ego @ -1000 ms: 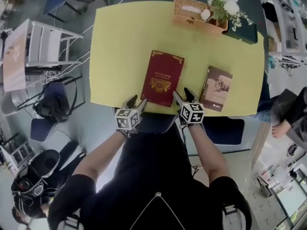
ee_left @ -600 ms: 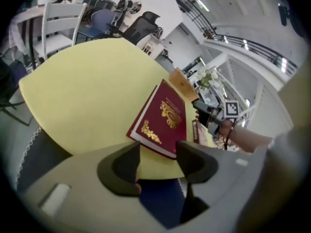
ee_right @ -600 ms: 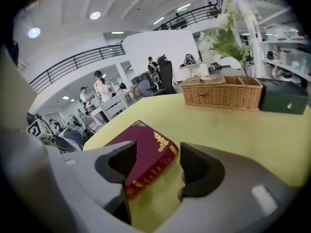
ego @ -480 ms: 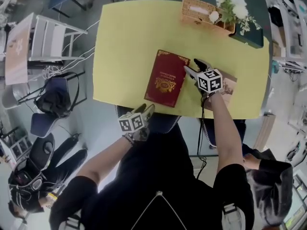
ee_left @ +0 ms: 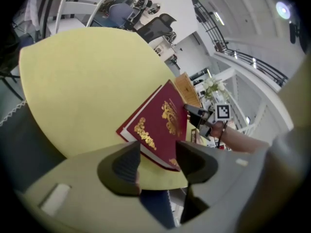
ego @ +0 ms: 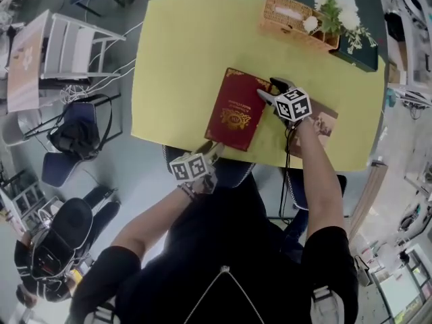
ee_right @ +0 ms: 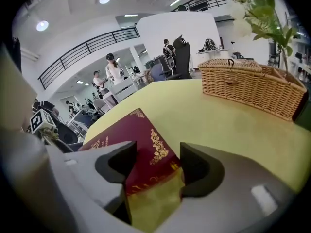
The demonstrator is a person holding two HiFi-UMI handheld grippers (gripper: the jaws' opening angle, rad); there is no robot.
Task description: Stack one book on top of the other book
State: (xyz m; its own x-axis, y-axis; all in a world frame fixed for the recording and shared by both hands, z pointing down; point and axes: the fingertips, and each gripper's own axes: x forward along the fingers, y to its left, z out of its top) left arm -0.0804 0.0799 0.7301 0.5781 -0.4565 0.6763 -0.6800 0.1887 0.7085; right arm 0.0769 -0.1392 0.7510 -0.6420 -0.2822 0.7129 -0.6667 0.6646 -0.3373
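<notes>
Right of red book [ego: 234,109], at its far corner, R claw [ego: 271,90] sits apart, unclamped. L claw [ego: 213,151], off its near edge, apart + empty. Risk: pinching cover only, so bk flops open on lift.

Person in a black short-sleeved top [ego: 229,248] with a thin centre zip [ego: 222,275], pale buckles [ego: 322,295] at both shoulders, left gripper [ego: 212,153] and right gripper [ego: 272,90] each bearing a white marker cube, dark grey moulded jaws, black cable [ego: 283,187] beside the right forearm
</notes>
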